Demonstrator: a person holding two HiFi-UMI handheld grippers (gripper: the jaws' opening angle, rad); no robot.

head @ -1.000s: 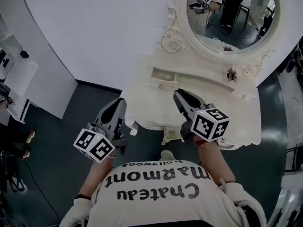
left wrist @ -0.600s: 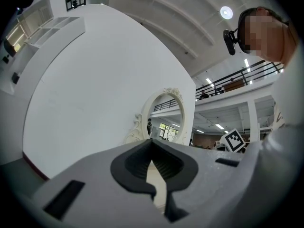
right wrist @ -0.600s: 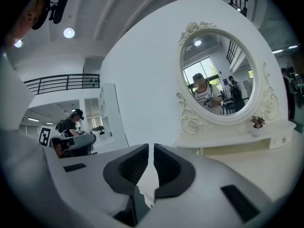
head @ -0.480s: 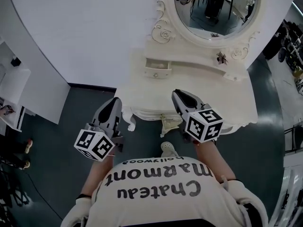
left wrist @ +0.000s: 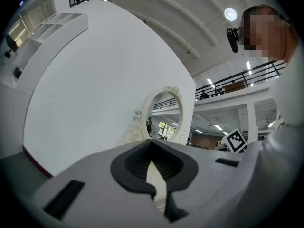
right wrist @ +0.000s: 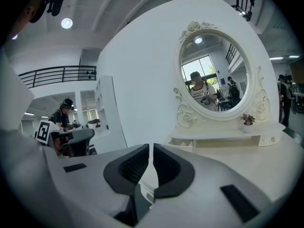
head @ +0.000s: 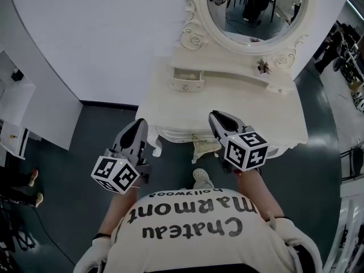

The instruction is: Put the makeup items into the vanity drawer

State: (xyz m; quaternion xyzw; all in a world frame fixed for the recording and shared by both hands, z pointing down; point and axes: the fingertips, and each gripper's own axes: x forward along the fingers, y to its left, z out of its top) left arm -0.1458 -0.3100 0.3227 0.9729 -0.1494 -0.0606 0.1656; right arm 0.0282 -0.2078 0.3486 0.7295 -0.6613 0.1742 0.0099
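Observation:
A cream vanity table (head: 227,101) with an oval mirror (head: 253,7) stands in front of me. Its small upper drawer (head: 186,79) on the left looks pulled out a little; the right gripper view shows it too (right wrist: 183,141). No makeup items can be made out on the tabletop. My left gripper (head: 140,124) hangs off the table's front left corner over the floor, jaws shut and empty (left wrist: 152,148). My right gripper (head: 215,117) hovers over the table's front edge, jaws shut with nothing between them (right wrist: 151,151).
A small dark flower ornament (head: 262,66) sits on the vanity's upper shelf at the right. A curved white wall (head: 102,33) rises behind the table. White shelving (head: 14,104) stands at the left on the dark floor (head: 68,169). Carved table legs (head: 156,148) show under the front edge.
The vanity has slid left and up in the head view as the person shifted. Both grippers keep about the same places and stay shut.

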